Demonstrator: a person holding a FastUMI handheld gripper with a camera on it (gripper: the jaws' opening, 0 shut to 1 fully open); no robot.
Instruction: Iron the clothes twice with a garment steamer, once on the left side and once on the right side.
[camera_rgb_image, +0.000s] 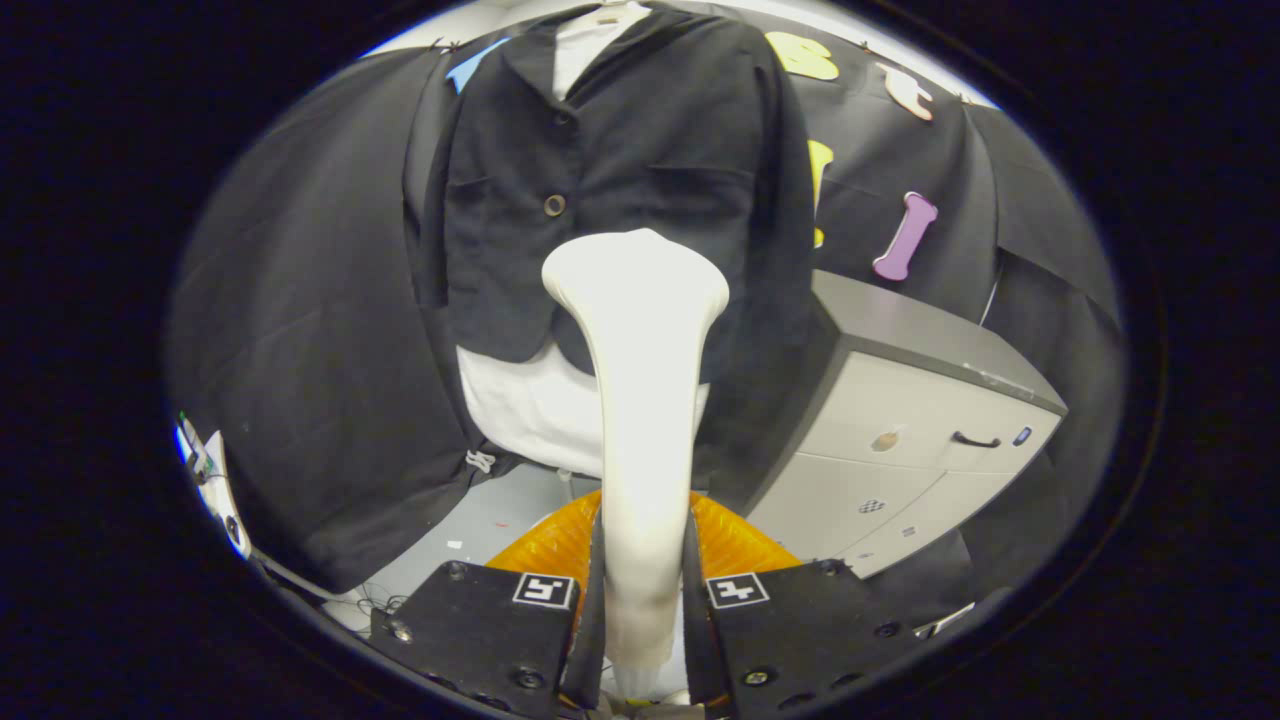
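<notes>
From my gripper's camera, my gripper (640, 600) has both fingers pressed against the handle of the white garment steamer (640, 400), which stands up between them with its flared head pointing at the clothes. The dark jacket (640, 150) hangs beyond the fingers over a white shirt (530, 410), whose hem shows below the jacket and whose collar shows at the neck. The steamer head sits in front of the jacket's lower middle, just below its button (554, 205); I cannot tell whether it touches the cloth.

What worries me: the handle is smooth and tapered, so it could slip or twist in my pinch as I sweep, and the head would turn off the cloth. Starting from the middle, I could drift and cover one side twice. A grey cabinet (930, 400) stands close on the right of the jacket, so a wide pass there could knock the steamer against it.
</notes>
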